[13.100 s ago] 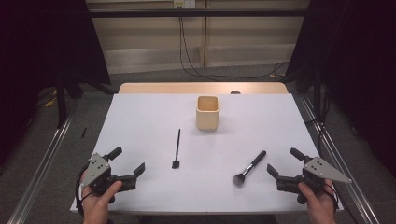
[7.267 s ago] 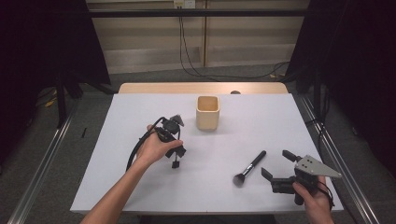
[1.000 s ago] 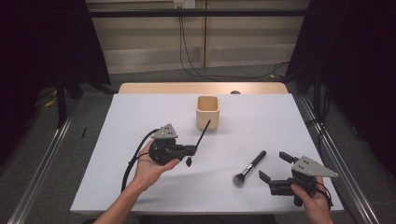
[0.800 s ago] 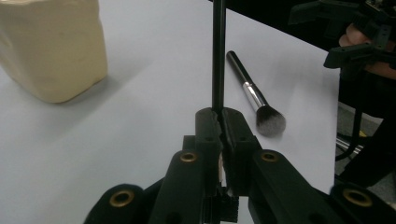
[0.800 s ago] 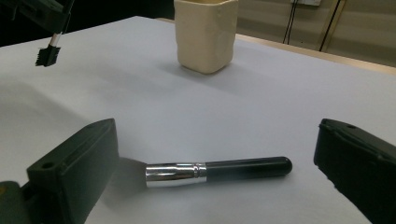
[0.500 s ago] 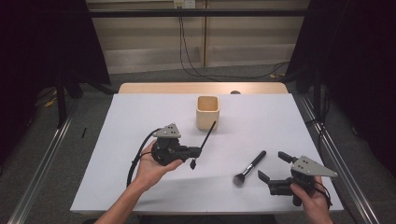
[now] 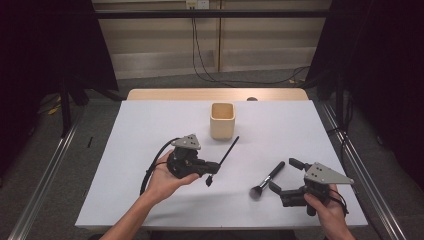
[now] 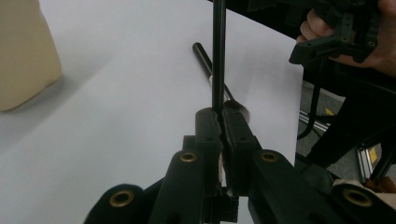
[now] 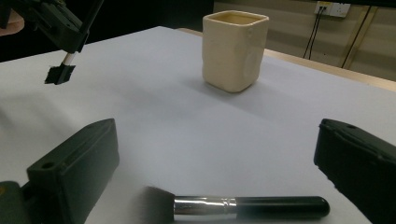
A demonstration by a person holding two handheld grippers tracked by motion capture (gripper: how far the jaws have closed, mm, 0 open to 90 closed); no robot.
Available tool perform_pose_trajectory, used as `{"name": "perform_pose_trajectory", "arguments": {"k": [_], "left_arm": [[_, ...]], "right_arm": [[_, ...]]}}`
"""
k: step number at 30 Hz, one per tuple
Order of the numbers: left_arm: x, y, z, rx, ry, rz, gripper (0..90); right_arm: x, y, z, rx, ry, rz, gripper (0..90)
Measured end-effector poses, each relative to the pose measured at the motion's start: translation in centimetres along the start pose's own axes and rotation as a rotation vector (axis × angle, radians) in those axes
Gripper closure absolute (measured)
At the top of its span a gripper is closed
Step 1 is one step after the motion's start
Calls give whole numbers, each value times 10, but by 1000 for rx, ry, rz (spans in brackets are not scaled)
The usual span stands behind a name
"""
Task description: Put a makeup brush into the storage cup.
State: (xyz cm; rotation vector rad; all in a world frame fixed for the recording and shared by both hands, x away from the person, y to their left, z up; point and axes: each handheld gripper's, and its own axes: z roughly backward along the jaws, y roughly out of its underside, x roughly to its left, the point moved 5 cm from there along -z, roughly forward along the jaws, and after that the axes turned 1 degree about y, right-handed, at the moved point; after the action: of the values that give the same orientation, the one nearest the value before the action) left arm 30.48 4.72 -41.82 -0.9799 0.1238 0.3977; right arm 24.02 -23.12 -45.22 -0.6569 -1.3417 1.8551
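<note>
Left gripper (image 7: 209, 170) clamped on thin brush (image 7: 225, 156) near its bristle end, lifted mid-table just short of the cup (image 7: 222, 120): swing handle tip over the rim, release upright; right gripper (image 7: 281, 175) gapes open near front-right corner around fat brush (image 7: 267, 179), nothing blocking.

surface (image 7: 150, 150): white, smooth, matt, like paper or laminate
cup (image 7: 222, 120): cream, matt, slightly uneven walls
thin brush (image 7: 227, 152): slim black glossy handle
thick brush (image 9: 233, 205): shiny metal ferrule, glossy black handle, soft dark bristles
left tool (image 8: 219, 123): matt black plastic, brass-coloured screws
</note>
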Motion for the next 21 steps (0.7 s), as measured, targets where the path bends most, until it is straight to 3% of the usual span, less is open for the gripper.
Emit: {"name": "perform_pose_trajectory", "arguments": {"k": [10,21], "left_arm": [[-4,2,-3,69,28,-23,862],[-7,0,-6,127,43,-42,862]], "right_arm": [[2,-8,-10,8,-26,24,0],[12,-15,-24,20,-86,50,3]]}}
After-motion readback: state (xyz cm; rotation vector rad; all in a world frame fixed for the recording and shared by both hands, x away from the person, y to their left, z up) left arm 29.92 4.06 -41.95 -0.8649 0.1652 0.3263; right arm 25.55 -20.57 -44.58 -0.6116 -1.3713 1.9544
